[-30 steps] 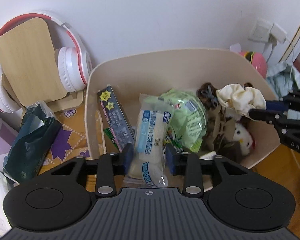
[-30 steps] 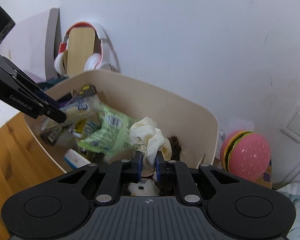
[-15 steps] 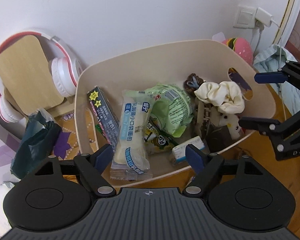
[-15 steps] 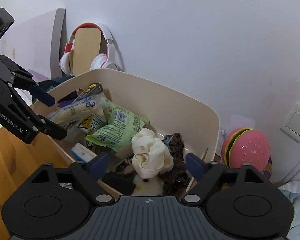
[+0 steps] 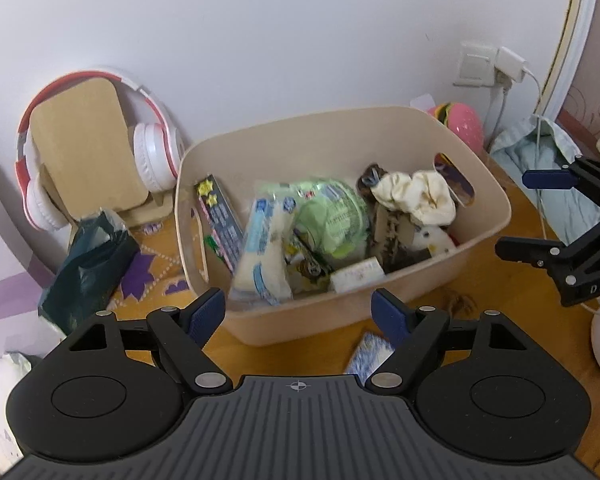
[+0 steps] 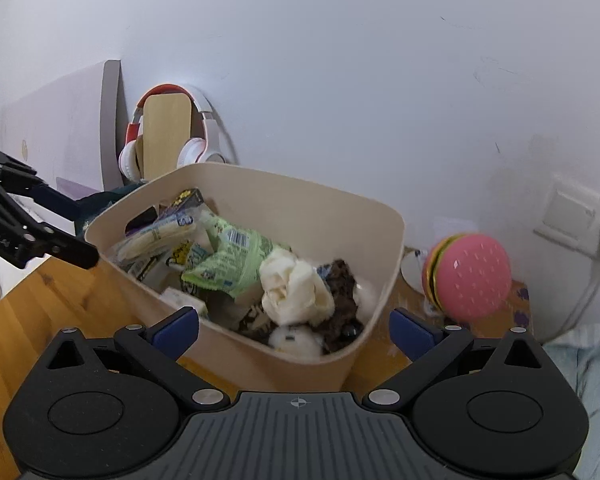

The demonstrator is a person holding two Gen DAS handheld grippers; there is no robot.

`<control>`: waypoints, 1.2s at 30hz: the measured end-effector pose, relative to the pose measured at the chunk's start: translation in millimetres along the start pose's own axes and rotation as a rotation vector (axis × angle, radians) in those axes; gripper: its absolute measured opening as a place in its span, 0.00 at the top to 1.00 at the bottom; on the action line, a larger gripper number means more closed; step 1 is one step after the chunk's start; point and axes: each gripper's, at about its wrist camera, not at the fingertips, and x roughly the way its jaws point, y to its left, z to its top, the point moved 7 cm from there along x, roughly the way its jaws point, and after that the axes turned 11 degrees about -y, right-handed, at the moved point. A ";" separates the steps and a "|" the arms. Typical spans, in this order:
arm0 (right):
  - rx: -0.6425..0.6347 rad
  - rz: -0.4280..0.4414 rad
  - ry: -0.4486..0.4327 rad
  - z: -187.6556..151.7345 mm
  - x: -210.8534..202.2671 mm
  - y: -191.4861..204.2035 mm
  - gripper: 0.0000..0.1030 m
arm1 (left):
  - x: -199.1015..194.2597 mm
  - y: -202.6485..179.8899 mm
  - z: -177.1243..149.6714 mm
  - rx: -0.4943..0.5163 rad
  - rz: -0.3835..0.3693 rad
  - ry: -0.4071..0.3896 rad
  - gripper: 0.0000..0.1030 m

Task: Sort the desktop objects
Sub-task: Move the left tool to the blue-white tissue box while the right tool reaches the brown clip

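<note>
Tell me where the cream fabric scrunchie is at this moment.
The cream fabric scrunchie lies inside the beige plastic bin, at its right end in the left wrist view, beside the green snack bag and above a white plush toy.

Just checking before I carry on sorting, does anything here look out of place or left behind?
Yes. A small blue and white packet lies on the wooden desk in front of the beige bin, outside it, and so does a small brown tangle.

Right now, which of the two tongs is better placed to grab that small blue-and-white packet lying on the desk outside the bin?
Probably the left tongs: open and empty, with the blue-and-white packet just below them beside the bin. The right tongs show no packet in their view.
</note>
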 end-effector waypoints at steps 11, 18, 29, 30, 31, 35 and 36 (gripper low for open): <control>-0.022 0.056 0.148 -58.5 8.4 18.1 0.00 | 23.3 -39.5 -58.8 0.105 -0.084 0.127 0.21; -0.015 0.073 0.200 -79.0 20.6 31.7 0.00 | 47.0 -51.0 -81.5 0.131 -0.128 0.207 0.21; -0.007 0.046 0.249 -97.0 43.2 29.7 0.00 | 78.9 -59.4 -90.4 0.169 -0.151 0.251 0.21; -0.002 0.042 0.253 -98.4 44.8 28.6 0.00 | 81.6 -59.4 -91.3 0.173 -0.153 0.254 0.21; 0.004 0.039 0.257 -99.4 46.2 27.6 0.00 | 84.1 -59.4 -92.1 0.175 -0.157 0.257 0.21; 0.025 0.032 0.270 -104.9 52.3 27.1 0.00 | 93.6 -60.1 -95.4 0.181 -0.182 0.264 0.21; 0.027 0.032 0.272 -106.4 53.8 27.6 0.00 | 95.6 -60.5 -96.2 0.187 -0.185 0.263 0.21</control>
